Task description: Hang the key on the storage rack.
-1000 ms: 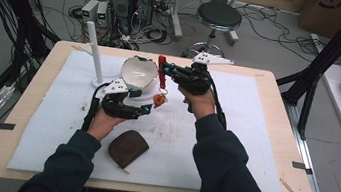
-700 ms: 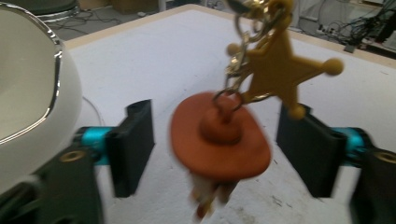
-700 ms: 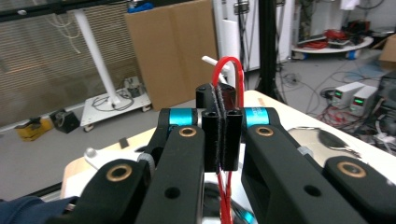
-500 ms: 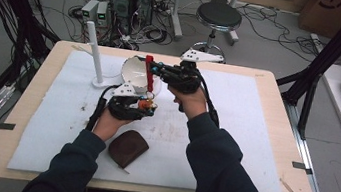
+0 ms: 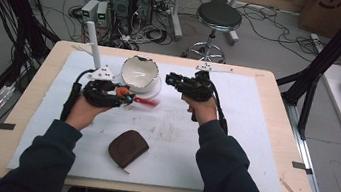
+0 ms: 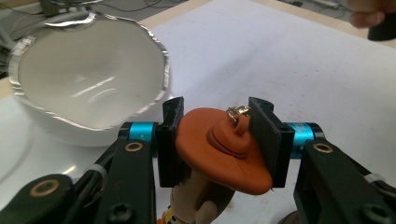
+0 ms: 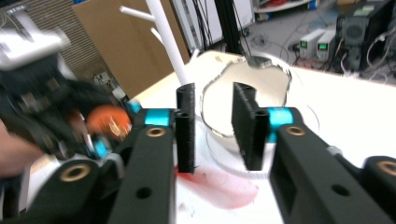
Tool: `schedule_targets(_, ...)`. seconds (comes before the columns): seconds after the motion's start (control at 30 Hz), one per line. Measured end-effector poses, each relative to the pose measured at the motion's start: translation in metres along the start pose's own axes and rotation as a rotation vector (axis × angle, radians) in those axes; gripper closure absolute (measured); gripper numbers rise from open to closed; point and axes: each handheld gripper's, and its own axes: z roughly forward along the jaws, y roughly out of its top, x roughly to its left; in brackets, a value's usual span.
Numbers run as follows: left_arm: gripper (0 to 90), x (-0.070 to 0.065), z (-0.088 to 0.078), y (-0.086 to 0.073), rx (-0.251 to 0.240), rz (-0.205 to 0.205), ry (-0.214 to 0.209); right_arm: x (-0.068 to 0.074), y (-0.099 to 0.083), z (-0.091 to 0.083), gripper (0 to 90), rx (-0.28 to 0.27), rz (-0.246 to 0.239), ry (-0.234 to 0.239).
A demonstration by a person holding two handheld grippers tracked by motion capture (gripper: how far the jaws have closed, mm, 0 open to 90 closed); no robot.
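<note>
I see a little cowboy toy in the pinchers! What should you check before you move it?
1. Grip: the left gripper has both pads pressed on the cowboy toy at its orange hat. Ok.
2. Other hand free: the right gripper has just been opening its jaws, and nothing is between them. Ok.
3. The white bowl looks empty inside. Ok.
4. Dangling part: the red streak beside the toy is too blurred to identify. Cannot tell.
5. Clear path: the brown pouch lies apart from both grippers. Ok.
</note>
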Motion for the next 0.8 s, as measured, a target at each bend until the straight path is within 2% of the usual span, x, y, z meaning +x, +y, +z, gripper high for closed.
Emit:
schedule_targets(0.13,57.4,0.013,-0.021,0.014,-0.007,0.006,0.031,-0.004,-0.010,-0.007,59.3,0.011,-0.034,-0.053)
schedule_targets(0.3,57.4,0.027,-0.045,0.028,-0.007,0.027,0.079,-0.014,-0.025,-0.030,51.5,0.011,-0.036,-0.109)
schedule_targets(0.47,57.4,0.046,-0.065,0.038,-0.041,-0.003,0.126,-0.028,-0.040,-0.056,48.4,-0.004,-0.035,-0.162)
schedule_targets(0.57,57.3,0.055,-0.073,0.042,-0.062,-0.028,0.144,-0.037,-0.046,-0.068,43.1,-0.013,-0.027,-0.188)
schedule_targets(0.67,57.4,0.062,-0.080,0.047,-0.077,-0.049,0.159,-0.043,-0.052,-0.076,37.5,-0.010,-0.032,-0.220)
schedule_targets(0.8,57.3,0.072,-0.085,0.053,-0.082,-0.082,0.194,-0.048,-0.059,-0.082,36.5,-0.012,-0.026,-0.234)
